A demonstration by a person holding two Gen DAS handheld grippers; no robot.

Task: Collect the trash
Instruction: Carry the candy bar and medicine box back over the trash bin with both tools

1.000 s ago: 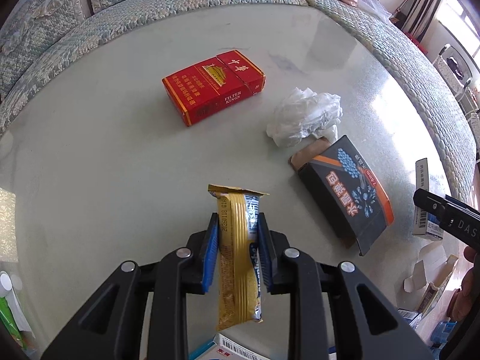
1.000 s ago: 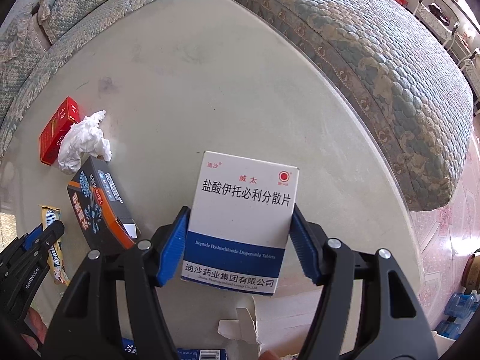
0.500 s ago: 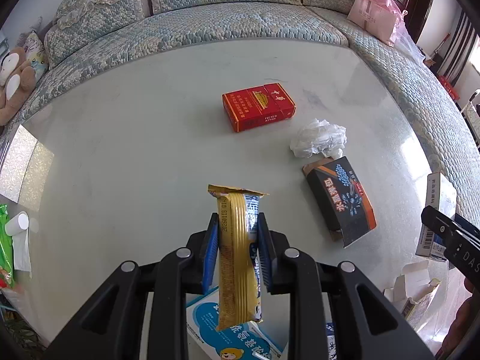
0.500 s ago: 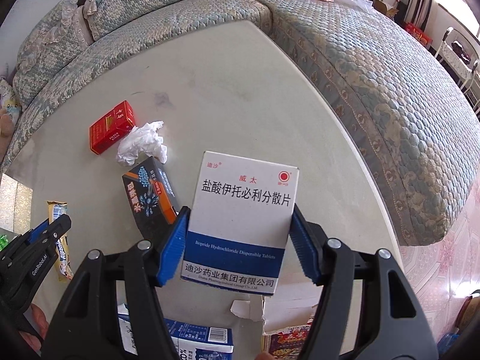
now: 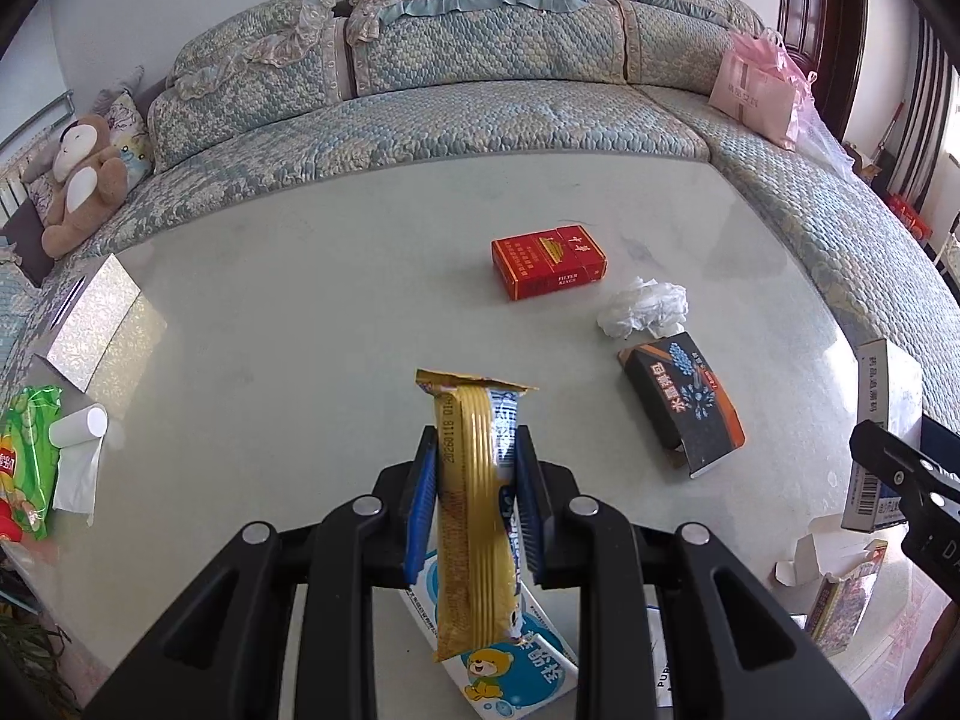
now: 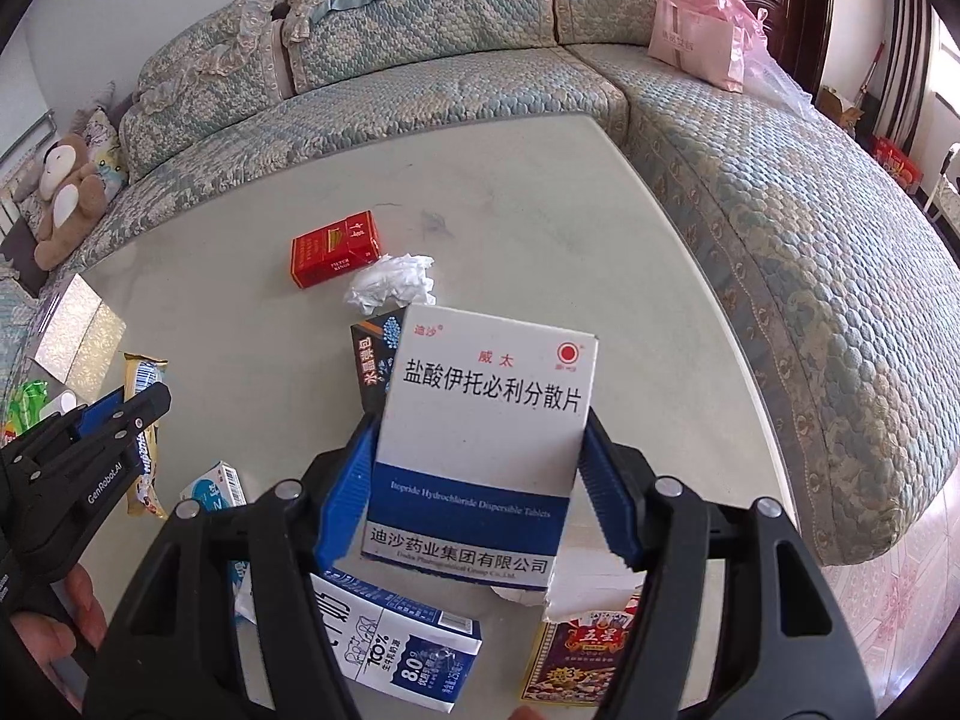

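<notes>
My left gripper [image 5: 474,480] is shut on a gold snack wrapper [image 5: 474,516] and holds it above the pale table [image 5: 300,312]. My right gripper [image 6: 480,480] is shut on a white and blue medicine box [image 6: 486,438], also held above the table. On the table lie a red cigarette pack [image 5: 549,261], a crumpled white tissue [image 5: 645,306] and a black and orange box [image 5: 684,408]. The left gripper with the wrapper also shows in the right wrist view [image 6: 114,426].
A curved sofa [image 5: 480,114] wraps the far and right sides of the table. A silver box [image 5: 96,324], a paper roll [image 5: 78,426] and a green packet [image 5: 30,456] sit at the left. Cartons [image 6: 396,642] and torn boxes [image 6: 576,654] lie at the near edge.
Both grippers have pulled back and risen with their loads, so more of the table and sofa shows. The items on the table have not moved.
</notes>
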